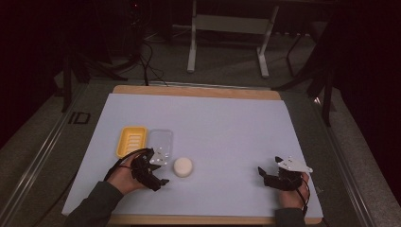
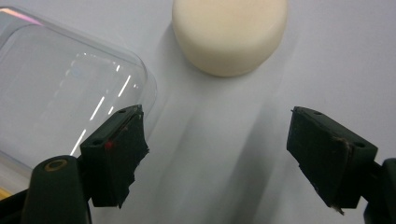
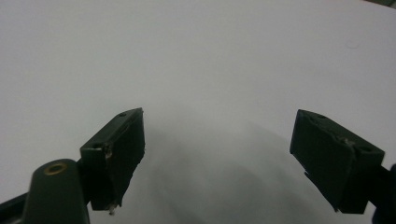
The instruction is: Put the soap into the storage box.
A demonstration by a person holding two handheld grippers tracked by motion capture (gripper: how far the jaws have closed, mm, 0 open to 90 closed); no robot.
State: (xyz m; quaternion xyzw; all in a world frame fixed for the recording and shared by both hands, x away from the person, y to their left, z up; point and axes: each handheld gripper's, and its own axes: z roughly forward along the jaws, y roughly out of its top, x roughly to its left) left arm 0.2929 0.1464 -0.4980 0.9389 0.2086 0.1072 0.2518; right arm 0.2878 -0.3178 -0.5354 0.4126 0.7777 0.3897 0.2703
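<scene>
I am holding my left gripper (image 1: 160, 176) low over the white sheet (image 1: 227, 127) with its jaws parted and nothing between them, aiming it at the round soap bar (image 2: 229, 32), which is lying just ahead and untouched, so the pads can straddle it. The bar is looking smooth, cream and matte, a thick disc with rounded edges. Beside it are sitting a glossy clear plastic lid (image 2: 65, 88) and a ribbed yellow soap tray (image 1: 132, 141). My right gripper (image 1: 267, 171) is resting apart, jaws released and empty.
</scene>
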